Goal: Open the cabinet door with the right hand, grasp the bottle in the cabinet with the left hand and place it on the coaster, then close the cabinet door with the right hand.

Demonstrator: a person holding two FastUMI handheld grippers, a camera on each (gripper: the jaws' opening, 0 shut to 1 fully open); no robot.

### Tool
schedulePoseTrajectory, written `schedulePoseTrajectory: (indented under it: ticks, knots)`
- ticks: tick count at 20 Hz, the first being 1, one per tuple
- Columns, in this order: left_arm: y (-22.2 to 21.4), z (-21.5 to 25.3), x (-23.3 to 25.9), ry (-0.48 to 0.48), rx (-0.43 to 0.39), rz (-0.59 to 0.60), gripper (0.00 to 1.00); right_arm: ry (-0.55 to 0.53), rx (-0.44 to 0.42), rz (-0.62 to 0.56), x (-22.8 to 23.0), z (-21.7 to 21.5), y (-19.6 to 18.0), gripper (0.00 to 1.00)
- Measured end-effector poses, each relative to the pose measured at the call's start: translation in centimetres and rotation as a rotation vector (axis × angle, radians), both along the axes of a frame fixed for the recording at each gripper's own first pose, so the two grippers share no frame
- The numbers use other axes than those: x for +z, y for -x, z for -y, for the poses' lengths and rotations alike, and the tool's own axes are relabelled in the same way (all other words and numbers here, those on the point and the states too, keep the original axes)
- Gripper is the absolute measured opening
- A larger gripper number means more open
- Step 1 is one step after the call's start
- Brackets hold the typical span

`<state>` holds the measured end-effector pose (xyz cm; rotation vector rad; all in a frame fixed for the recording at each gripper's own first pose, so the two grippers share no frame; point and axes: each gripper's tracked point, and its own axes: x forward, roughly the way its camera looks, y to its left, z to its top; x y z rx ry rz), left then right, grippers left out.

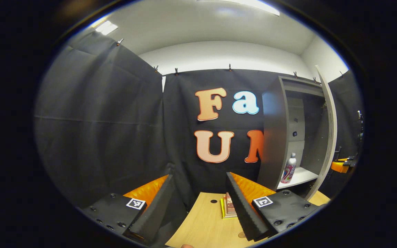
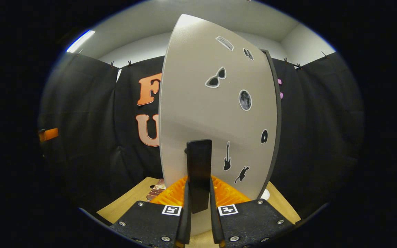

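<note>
Right gripper (image 2: 198, 203) pinching the flat handle (image 2: 199, 172) on the smooth sticker-covered cabinet door (image 2: 198, 113). Left gripper (image 1: 200, 203) gaping wide, holding nothing. Round bottle (image 1: 288, 168) standing inside cabinet (image 1: 271, 137), label unreadable.

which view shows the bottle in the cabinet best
The left gripper view: the bottle stands upright on the cabinet shelf, seen past the open door. In the right gripper view the door faces the camera, with the bottle somewhere behind it.
</note>
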<state>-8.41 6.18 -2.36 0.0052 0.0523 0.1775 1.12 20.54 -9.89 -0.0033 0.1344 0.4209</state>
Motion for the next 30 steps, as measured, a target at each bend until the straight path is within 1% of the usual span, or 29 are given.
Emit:
schedulePoseTrajectory:
  ticks: [3,5,8,9,10,11,13,14,17,18,20,21,23,27,30]
  knots:
    - [-1.5,1.4,-0.2,0.009,-0.034,-0.002,0.96,0.017,-0.035,0.006,0.0,1.8,0.5,0.24]
    - [-2.3,2.6,-0.5,0.017,-0.060,-0.001,0.99,0.021,-0.059,0.006,0.1,3.1,0.8,0.24]
    - [-3.9,4.8,-1.1,0.020,-0.108,-0.011,0.99,0.004,-0.118,-0.002,0.2,5.3,1.8,0.23]
    - [-4.3,5.7,-1.4,0.021,-0.126,-0.017,0.99,0.007,-0.145,0.000,0.4,6.5,2.1,0.21]
    - [-4.8,6.5,-1.6,0.023,-0.144,-0.023,0.96,0.018,-0.172,0.004,0.4,7.7,2.3,0.19]
    - [-5.3,7.3,-1.8,0.026,-0.160,-0.026,0.99,0.031,-0.199,0.007,0.5,8.8,2.5,0.17]
    - [-6.0,8.8,-1.9,0.033,-0.193,-0.029,0.99,0.049,-0.248,0.008,0.4,11.0,2.7,0.13]
    - [-6.3,9.5,-2.0,0.035,-0.208,-0.031,0.99,0.054,-0.269,0.006,0.3,12.1,2.7,0.10]
    - [-7.0,11.5,-2.4,0.036,-0.244,-0.039,0.99,0.058,-0.317,0.005,0.2,15.2,3.0,0.05]
    - [-7.2,12.0,-2.6,0.036,-0.252,-0.041,0.99,0.058,-0.325,0.006,0.2,15.9,3.1,0.03]
    - [-7.6,13.0,-2.7,0.033,-0.261,-0.044,0.99,0.047,-0.326,0.004,0.2,17.0,3.1,0.02]
    - [-7.8,13.5,-2.8,0.028,-0.265,-0.044,0.96,0.043,-0.322,0.003,0.1,17.6,3.2,0.02]
    - [-8.1,14.7,-2.9,0.024,-0.272,-0.046,0.99,0.035,-0.312,-0.001,0.2,18.7,3.2,0.02]
    - [-9.2,18.0,-3.7,0.033,-0.295,-0.051,0.99,0.021,-0.283,-0.006,0.1,20.7,3.1,0.01]
    - [-10.6,21.1,-4.7,0.043,-0.315,-0.061,0.98,0.017,-0.274,-0.005,0.1,22.3,3.0,0.02]
